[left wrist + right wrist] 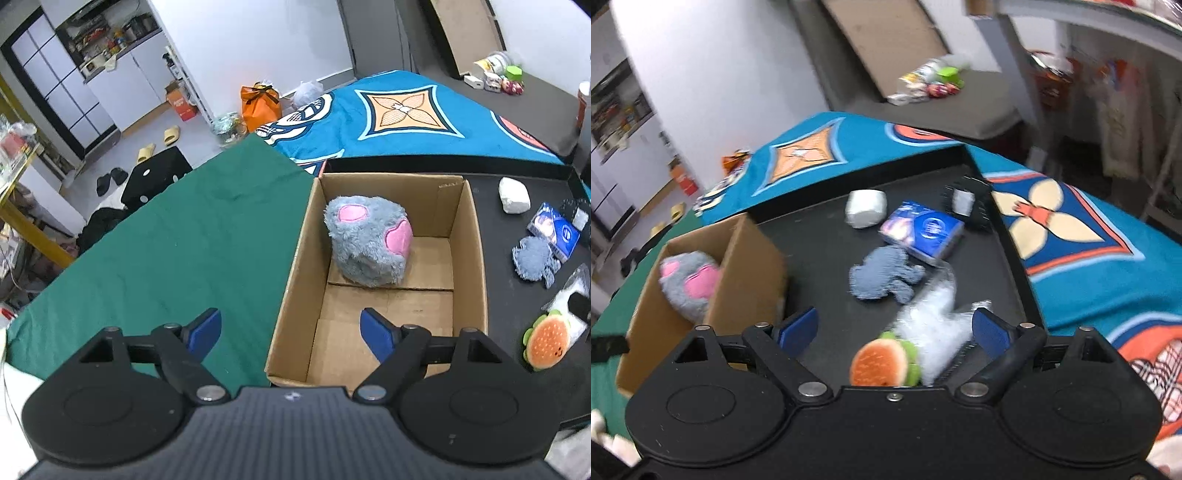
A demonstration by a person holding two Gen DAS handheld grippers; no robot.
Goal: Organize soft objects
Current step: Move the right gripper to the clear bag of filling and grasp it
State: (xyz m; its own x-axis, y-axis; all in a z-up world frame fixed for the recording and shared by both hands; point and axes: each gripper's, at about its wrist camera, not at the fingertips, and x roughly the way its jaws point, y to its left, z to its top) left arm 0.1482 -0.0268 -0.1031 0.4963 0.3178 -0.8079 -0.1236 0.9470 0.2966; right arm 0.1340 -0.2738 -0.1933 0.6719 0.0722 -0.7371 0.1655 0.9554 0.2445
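A grey plush toy with pink pads (369,243) lies inside the open cardboard box (295,266), toward its far half. My left gripper (291,334) hangs open above the box's near left wall, nothing between its blue pads. In the right wrist view the same box (753,266) and plush (690,284) sit at the left. My right gripper (895,328) is open over the black tray (820,251), with a burger-shaped plush (881,363) and a clear plastic bag (932,325) low between its fingers, untouched. A blue-grey fluffy cloth (882,277) lies farther off.
On the tray also lie a white soft lump (866,212), a blue packet (921,230) and a small black-framed item (964,201). Green cloth (166,240) covers the surface left of the box; a blue patterned blanket (406,110) lies behind.
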